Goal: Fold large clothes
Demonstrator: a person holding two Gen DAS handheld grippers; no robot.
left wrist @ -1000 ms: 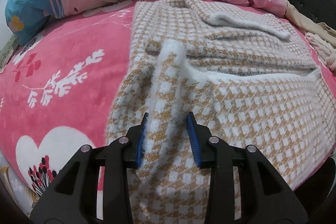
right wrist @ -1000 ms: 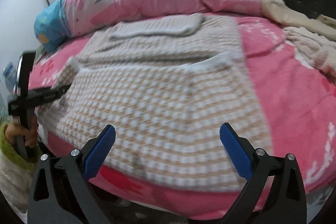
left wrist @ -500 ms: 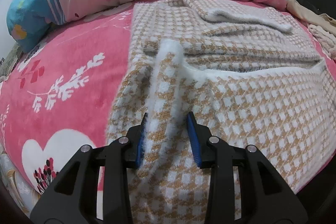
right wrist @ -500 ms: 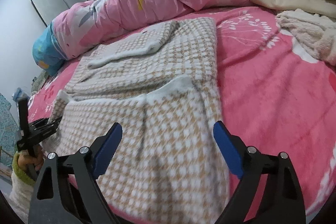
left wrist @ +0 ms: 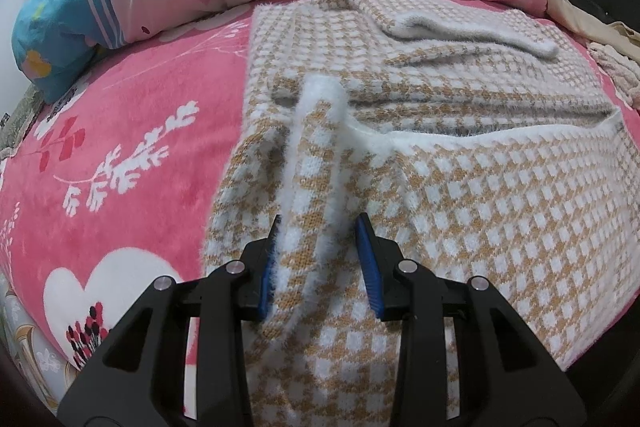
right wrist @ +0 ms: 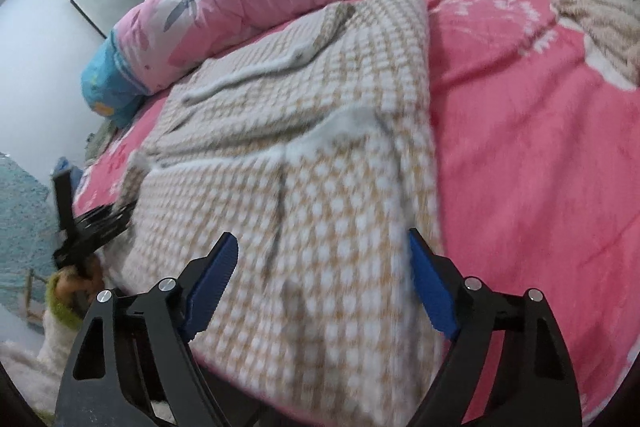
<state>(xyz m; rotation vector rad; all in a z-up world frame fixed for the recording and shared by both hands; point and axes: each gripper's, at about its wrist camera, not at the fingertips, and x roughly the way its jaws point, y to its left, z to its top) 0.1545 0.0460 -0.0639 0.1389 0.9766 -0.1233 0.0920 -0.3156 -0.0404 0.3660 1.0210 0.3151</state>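
The left gripper (left wrist: 318, 263) seems to pinch the checked sweater's (left wrist: 480, 195) fluffy edge; the right gripper (right wrist: 324, 287), closing, stands wide above its hem.

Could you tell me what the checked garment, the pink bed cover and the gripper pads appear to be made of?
Checked garment: looks like a fuzzy knit, perhaps mohair-like yarn; fine hairs stand off its white edging.
Pink bed cover: seems plush fleece, matte with a short soft nap.
Pads of the left gripper: probably blue rubber or plastic, ridged along the edge.
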